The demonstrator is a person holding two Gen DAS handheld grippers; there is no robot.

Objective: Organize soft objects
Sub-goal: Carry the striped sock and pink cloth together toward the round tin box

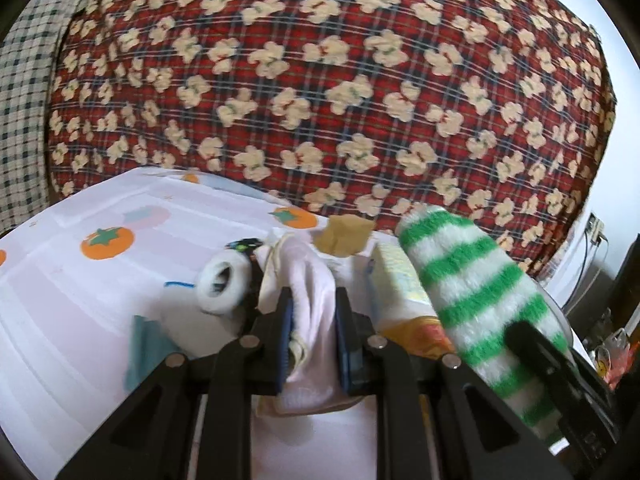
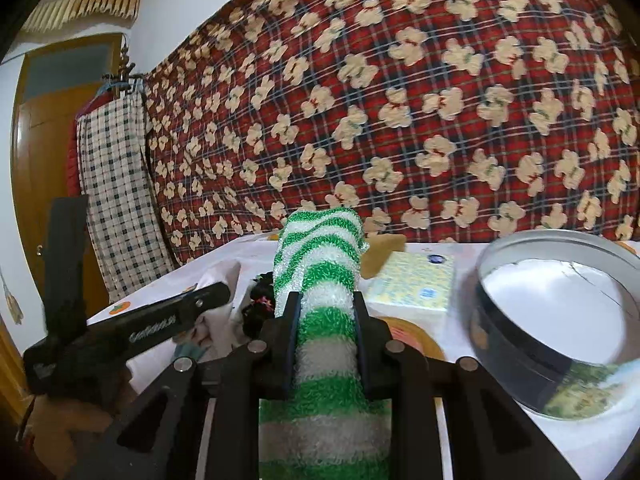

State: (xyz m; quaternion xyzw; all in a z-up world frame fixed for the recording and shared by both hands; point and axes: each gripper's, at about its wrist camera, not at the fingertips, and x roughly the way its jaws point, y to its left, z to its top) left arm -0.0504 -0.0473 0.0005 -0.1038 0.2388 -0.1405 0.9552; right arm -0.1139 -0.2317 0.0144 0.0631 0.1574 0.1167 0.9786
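Note:
My left gripper (image 1: 314, 300) is shut on a white sock (image 1: 308, 280), which bunches up between the blue pads above the table. To its right rises a fuzzy green-and-white striped sock (image 1: 472, 292). In the right wrist view my right gripper (image 2: 326, 300) is shut on that striped sock (image 2: 320, 248), which stands up past the fingertips and hangs back under the jaws. A rolled white sock (image 1: 220, 284) lies on the tablecloth to the left of the left gripper. Beside it lies a small black item (image 1: 244, 245).
The tablecloth (image 1: 80, 300) is white with orange fruit prints. On it lie a yellow tissue pack (image 2: 412, 284), a tan cloth (image 1: 344, 236), a teal cloth (image 1: 148, 344) and an orange mat (image 2: 416, 336). A round glass-lidded tin (image 2: 560, 308) stands at the right. A red plaid blanket (image 2: 440, 100) hangs behind.

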